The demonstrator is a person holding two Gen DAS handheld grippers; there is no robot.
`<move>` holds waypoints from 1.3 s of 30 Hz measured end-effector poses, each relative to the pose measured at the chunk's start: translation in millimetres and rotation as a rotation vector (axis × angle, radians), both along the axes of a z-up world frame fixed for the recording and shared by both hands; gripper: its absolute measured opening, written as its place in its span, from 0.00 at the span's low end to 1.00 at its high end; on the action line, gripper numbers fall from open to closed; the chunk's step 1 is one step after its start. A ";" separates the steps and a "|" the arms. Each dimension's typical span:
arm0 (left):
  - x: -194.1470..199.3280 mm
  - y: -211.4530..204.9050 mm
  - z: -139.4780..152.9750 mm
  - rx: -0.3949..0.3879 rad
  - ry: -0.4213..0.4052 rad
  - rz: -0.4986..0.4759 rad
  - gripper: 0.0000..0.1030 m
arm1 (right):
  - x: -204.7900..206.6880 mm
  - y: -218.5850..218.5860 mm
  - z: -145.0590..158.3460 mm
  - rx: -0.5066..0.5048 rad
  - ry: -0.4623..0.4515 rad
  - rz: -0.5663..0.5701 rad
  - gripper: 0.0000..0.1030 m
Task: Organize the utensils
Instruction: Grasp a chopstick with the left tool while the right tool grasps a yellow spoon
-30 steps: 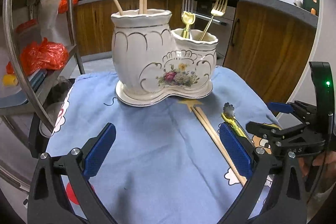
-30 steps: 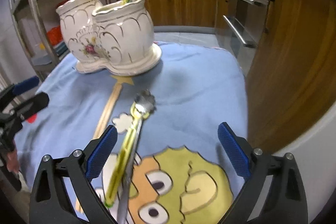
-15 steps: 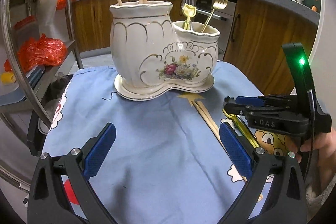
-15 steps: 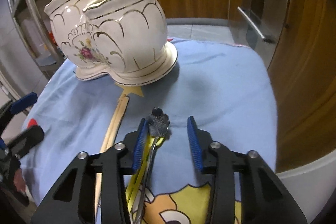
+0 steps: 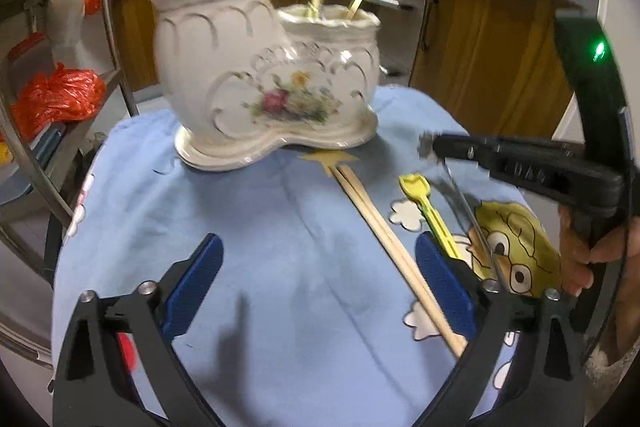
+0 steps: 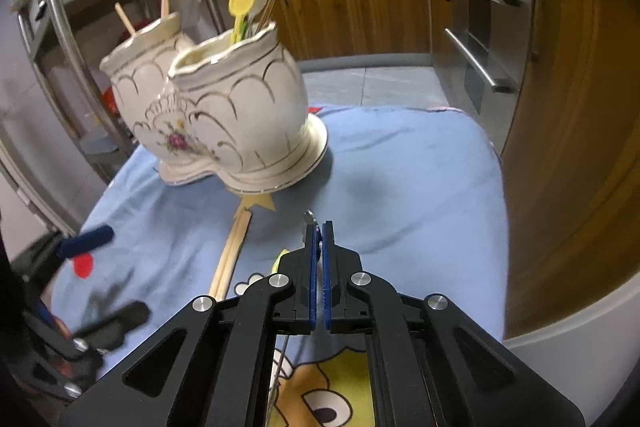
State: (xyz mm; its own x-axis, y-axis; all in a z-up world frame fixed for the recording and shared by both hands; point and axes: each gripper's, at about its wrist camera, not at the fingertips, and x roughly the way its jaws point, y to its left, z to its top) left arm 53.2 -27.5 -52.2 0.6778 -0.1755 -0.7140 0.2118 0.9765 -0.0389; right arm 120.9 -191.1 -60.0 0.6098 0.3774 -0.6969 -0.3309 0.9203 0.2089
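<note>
A white floral ceramic holder (image 5: 264,87) (image 6: 240,115) stands at the back of the blue cloth. Its tall cup holds chopsticks; the short cup holds a yellow utensil and forks. My right gripper (image 6: 319,227) (image 5: 434,147) is shut on a thin silver utensil (image 5: 468,215), ornate end poking past the pads (image 6: 309,215), handle slanting down above the cloth. A yellow utensil (image 5: 428,211) and a pair of chopsticks (image 5: 384,227) (image 6: 230,259) lie on the cloth. My left gripper (image 5: 320,283) hovers over the near cloth, jaws closing. The chopsticks run under them by the right pad, untouched.
A metal rack (image 5: 108,27) with red bags stands left of the table. Wooden cabinets and an oven (image 6: 480,47) lie behind and to the right. The table's right edge (image 6: 496,163) drops off near the cabinet. A hand (image 5: 580,251) holds the right gripper.
My right gripper shut on the silver utensil and raised its ornate end off the yellow one, which stays on the cloth. The left gripper came closer to the chopsticks.
</note>
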 end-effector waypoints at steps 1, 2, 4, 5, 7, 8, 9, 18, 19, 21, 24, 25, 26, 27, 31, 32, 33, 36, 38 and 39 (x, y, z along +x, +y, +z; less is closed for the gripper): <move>1.3 -5.0 -3.3 0.016 0.021 0.000 0.81 | -1.5 -1.6 1.8 0.004 -0.003 -0.002 0.03; 2.2 -9.6 -6.8 0.029 0.037 0.001 0.79 | -2.2 -2.7 3.2 0.007 -0.009 -0.001 0.03; 4.2 -17.2 -12.8 0.047 0.065 0.002 0.74 | -4.7 -2.7 6.2 0.000 -0.023 0.000 0.03; 4.3 -20.1 -15.6 0.050 0.079 0.001 0.73 | -4.5 -3.1 7.0 -0.002 -0.026 0.002 0.03; 6.0 -23.7 -19.4 0.064 0.096 0.009 0.73 | -6.4 -3.5 8.7 -0.004 -0.033 0.006 0.03; 6.4 -24.5 -19.3 0.062 0.096 0.016 0.73 | -6.9 -4.2 9.2 -0.006 -0.033 0.007 0.03; 7.3 -24.4 -19.7 0.060 0.100 0.021 0.73 | -7.6 -4.6 9.8 -0.005 -0.033 0.006 0.03; 12.9 -36.1 -18.6 0.085 0.121 0.054 0.60 | -15.8 -7.6 18.4 0.009 -0.063 0.012 0.03; 13.2 -36.4 -18.7 0.089 0.121 0.052 0.60 | -17.4 -7.7 19.6 0.009 -0.068 0.014 0.03; 13.8 -41.5 -19.3 0.098 0.120 0.042 0.58 | -19.5 -8.2 21.7 0.013 -0.072 0.017 0.03; 20.6 -50.5 -20.7 0.111 0.121 0.023 0.46 | -21.3 -6.9 24.8 0.023 -0.081 0.022 0.03; 22.3 -51.6 -20.3 0.107 0.123 0.015 0.39 | -22.2 -6.1 26.0 0.025 -0.085 0.026 0.03; 24.3 -51.1 -19.5 0.102 0.121 0.017 0.32 | -23.9 -5.1 27.4 0.027 -0.092 0.032 0.03; 25.3 -49.6 -18.9 0.101 0.120 0.019 0.17 | -25.5 -4.6 28.6 0.028 -0.099 0.038 0.03; 29.2 -40.4 -16.7 0.063 0.142 -0.005 0.11 | -33.5 -7.2 35.2 0.040 -0.138 0.047 0.03; 28.7 -39.1 -15.8 0.063 0.144 -0.016 0.11 | -34.5 -8.7 36.5 0.044 -0.147 0.046 0.03; 30.0 -35.5 -14.7 0.063 0.145 -0.024 0.10 | -36.0 -10.3 39.1 0.054 -0.158 0.044 0.03; 25.5 -26.2 -8.3 0.064 0.143 -0.051 0.00 | -40.2 -12.7 45.7 0.074 -0.187 0.044 0.03; 23.6 -22.3 -8.2 0.068 0.153 -0.060 0.00 | -42.3 -11.4 48.6 0.077 -0.203 0.051 0.03; 24.0 -21.5 -9.1 0.076 0.156 -0.063 0.00 | -43.8 -10.0 49.5 0.076 -0.212 0.056 0.03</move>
State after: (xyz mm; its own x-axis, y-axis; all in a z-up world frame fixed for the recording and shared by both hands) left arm 77.2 -49.0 -61.3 0.5468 -0.1558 -0.8226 0.2699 0.9629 -0.0030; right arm 77.1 -201.0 -10.6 0.7162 0.4612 -0.5238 -0.4248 0.8836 0.1971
